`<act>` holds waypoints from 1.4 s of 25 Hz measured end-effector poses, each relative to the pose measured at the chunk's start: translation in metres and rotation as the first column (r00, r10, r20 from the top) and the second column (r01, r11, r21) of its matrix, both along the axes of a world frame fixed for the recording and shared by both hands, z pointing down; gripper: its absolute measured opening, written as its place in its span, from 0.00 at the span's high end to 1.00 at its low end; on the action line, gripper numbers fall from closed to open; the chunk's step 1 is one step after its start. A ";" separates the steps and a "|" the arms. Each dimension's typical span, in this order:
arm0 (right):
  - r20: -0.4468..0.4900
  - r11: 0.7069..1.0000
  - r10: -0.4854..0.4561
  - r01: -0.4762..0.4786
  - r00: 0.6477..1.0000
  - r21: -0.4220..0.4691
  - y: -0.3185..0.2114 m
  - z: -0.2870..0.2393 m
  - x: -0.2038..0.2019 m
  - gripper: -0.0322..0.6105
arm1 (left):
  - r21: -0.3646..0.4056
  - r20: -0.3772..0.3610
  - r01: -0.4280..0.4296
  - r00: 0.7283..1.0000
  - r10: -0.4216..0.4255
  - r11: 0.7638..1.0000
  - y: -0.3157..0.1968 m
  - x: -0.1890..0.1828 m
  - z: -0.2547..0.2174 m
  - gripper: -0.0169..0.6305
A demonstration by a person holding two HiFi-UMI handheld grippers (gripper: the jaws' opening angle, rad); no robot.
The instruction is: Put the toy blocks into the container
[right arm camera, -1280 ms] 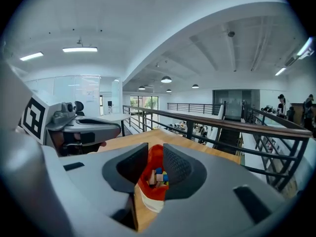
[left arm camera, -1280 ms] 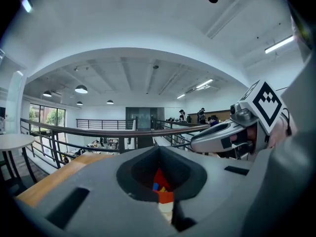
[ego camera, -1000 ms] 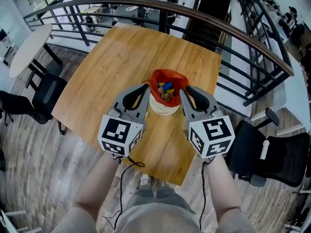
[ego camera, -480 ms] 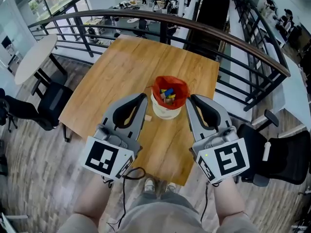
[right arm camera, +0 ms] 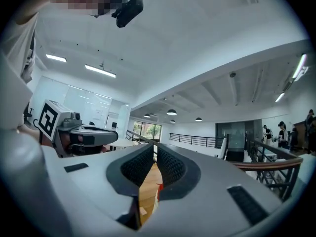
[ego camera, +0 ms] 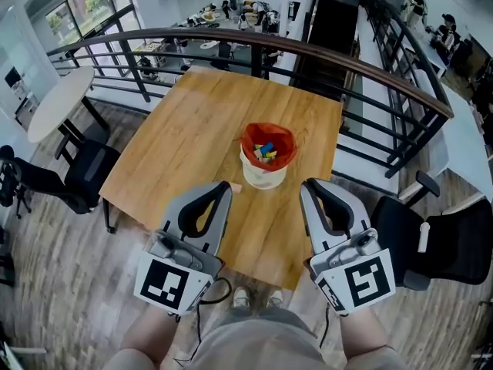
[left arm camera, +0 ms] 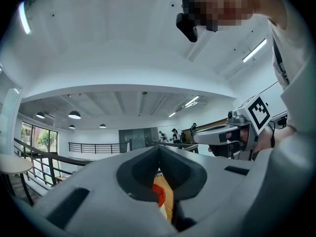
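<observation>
Over the near edge of the desk (ego camera: 192, 122), my left gripper (ego camera: 225, 185) has its two jaws brought together at the tips. Nothing is between them. Behind the tips the fingers bow outward and leave an oval loop, through which the wood shows.

My right gripper (ego camera: 306, 183) has just been closing its jaws. They now meet at the tips, with nothing between them. Its inner pads (right arm camera: 170, 168) are black with a fine ribbed texture. The fingers and body are smooth grey plastic.

Both grippers point forward, away from my body and about level. They are side by side and well apart from each other. Each carries a white cube with black square markers at the end nearest me. My bare forearms enter from the bottom of the head view. Neither gripper touches the desk or anything on it.

The container (ego camera: 264, 177) stands upright near the middle of the desk, a little toward the right edge. It lies ahead of both fingertips and apart from them. It is a round off-white tub lined with a crinkled red bag folded over its rim.

The toy blocks (ego camera: 266, 151) lie inside the container. They are small angular pieces in blue, yellow and brown.

One small pale block (ego camera: 234, 188) lies on the desk just beside the container's base, near my left fingertips.

The desk is square, with a warm wood-grain top.
</observation>
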State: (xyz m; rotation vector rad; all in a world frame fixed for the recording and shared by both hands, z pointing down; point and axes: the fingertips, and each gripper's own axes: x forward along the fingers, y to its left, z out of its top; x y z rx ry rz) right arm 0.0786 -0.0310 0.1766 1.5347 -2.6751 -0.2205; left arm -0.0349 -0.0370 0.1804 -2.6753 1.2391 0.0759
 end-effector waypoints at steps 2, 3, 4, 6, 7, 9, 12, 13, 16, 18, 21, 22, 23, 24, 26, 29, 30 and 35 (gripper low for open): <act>0.015 1.000 -0.014 0.015 1.000 -0.008 0.013 0.003 -0.001 0.90 | 0.000 0.000 -0.002 1.000 0.002 1.000 0.011 0.000 0.003 0.96; 0.022 1.000 -0.021 0.021 1.000 -0.012 0.019 0.004 -0.002 0.90 | -0.005 -0.007 -0.004 1.000 0.004 1.000 0.016 0.000 0.005 0.96; 0.027 1.000 -0.027 0.028 0.999 -0.014 0.025 0.006 -0.002 0.90 | -0.014 -0.019 -0.008 1.000 0.008 1.000 0.022 0.000 0.006 0.96; 0.026 0.999 -0.035 0.035 0.999 -0.013 0.035 0.008 -0.003 0.90 | -0.035 -0.046 -0.016 0.999 0.014 0.999 0.036 0.002 0.010 0.96; 0.022 0.999 -0.036 0.036 0.999 -0.012 0.038 0.010 -0.002 0.90 | -0.047 -0.050 -0.018 0.999 0.015 0.999 0.042 0.003 0.013 0.96; 0.017 0.999 -0.036 0.036 0.999 -0.020 0.045 0.014 -0.001 0.90 | -0.080 -0.037 -0.020 0.999 0.017 0.997 0.053 0.006 0.021 0.96; 0.033 0.998 -0.043 0.045 0.999 -0.049 0.054 0.022 0.000 0.90 | -0.116 -0.018 -0.022 1.000 0.020 0.993 0.059 0.007 0.032 0.96; 0.040 0.997 -0.046 0.048 0.998 -0.059 0.056 0.024 -0.001 0.90 | -0.125 -0.018 -0.019 1.000 0.017 0.992 0.059 0.006 0.034 0.96; 0.053 0.995 -0.057 0.062 0.997 -0.083 0.062 0.032 -0.004 0.90 | -0.124 -0.029 -0.007 1.000 0.003 0.992 0.059 0.002 0.034 0.96; 0.050 0.994 -0.066 0.070 0.997 -0.089 0.064 0.036 -0.006 0.90 | -0.090 -0.027 0.000 1.000 -0.002 0.996 0.059 -0.002 0.031 0.96; 0.038 0.993 -0.070 0.073 0.997 -0.097 0.064 0.040 -0.006 0.90 | -0.083 -0.024 0.002 1.000 -0.004 0.997 0.059 -0.003 0.032 0.96; 0.037 0.992 -0.071 0.074 0.997 -0.101 0.064 0.041 -0.005 0.90 | -0.094 -0.025 0.001 1.000 -0.003 0.996 0.059 -0.003 0.034 0.96; 0.037 0.992 -0.073 0.076 0.997 -0.105 0.064 0.043 -0.005 0.90 | -0.104 -0.026 -0.001 1.000 -0.002 0.995 0.059 -0.002 0.035 0.96; 0.037 0.991 -0.075 0.078 0.997 -0.107 0.064 0.044 -0.005 0.90 | -0.110 -0.028 -0.003 1.000 -0.001 0.994 0.059 -0.002 0.037 0.96; 0.040 0.990 -0.081 0.085 0.996 -0.110 0.064 0.046 -0.007 0.90 | -0.120 -0.027 -0.005 1.000 0.002 0.993 0.059 -0.001 0.040 0.96; 0.040 0.989 -0.090 0.095 0.995 -0.117 0.064 0.048 -0.010 0.90 | -0.173 -0.014 -0.017 1.000 0.015 0.985 0.060 0.003 0.047 0.96; 0.039 0.988 -0.094 0.098 0.995 -0.120 0.064 0.049 -0.011 0.90 | -0.186 -0.015 -0.022 1.000 0.020 0.982 0.061 0.005 0.048 0.96; 0.037 0.985 -0.107 0.111 0.994 -0.130 0.067 0.050 -0.014 0.90 | -0.153 -0.081 -0.038 0.996 0.026 0.987 0.062 0.001 0.042 0.96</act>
